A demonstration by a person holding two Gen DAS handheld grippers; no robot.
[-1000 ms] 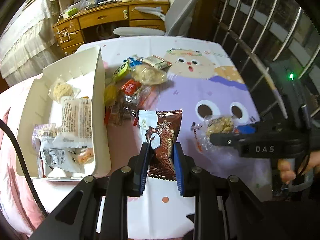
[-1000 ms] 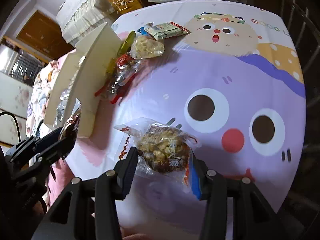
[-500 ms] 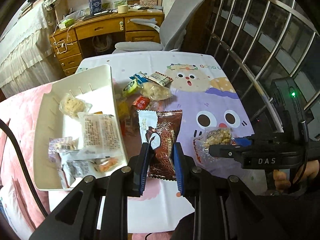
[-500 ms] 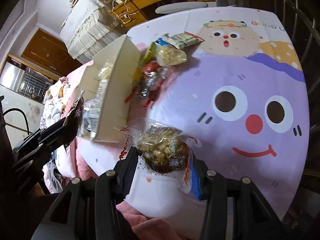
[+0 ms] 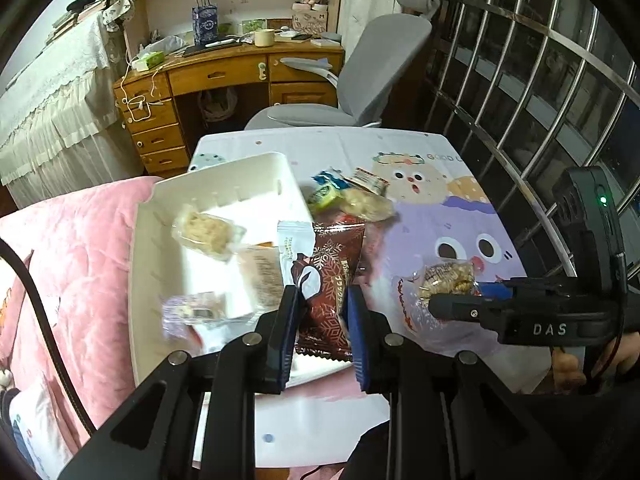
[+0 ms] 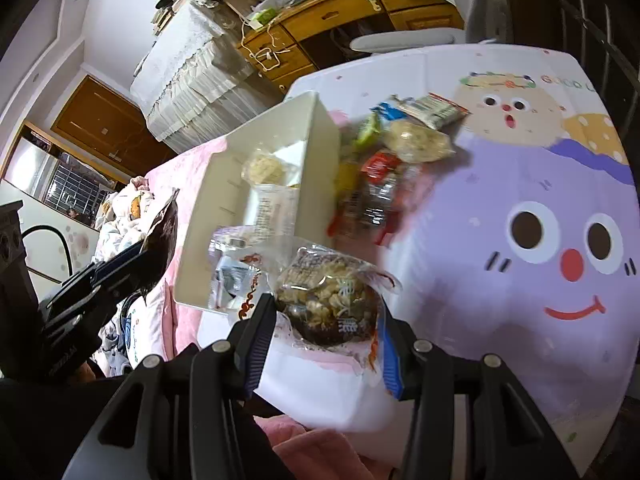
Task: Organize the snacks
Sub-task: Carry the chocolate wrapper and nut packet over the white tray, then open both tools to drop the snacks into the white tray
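Left gripper (image 5: 322, 324) is clamped on a brown packet (image 5: 330, 280), pads pinching its lower half; right gripper (image 6: 326, 344) grips a clear-wrapped nut snack (image 6: 330, 304), jaws partly apart around its bulk. Both snacks hang clear of the table (image 6: 500, 184) — the packet over the bin's (image 5: 160, 240) near right corner, the nut snack just outside its near edge. Best, I judge, to carry each well past the wall, lower it onto a bare patch, then release. More snacks lie along the bin's right wall.
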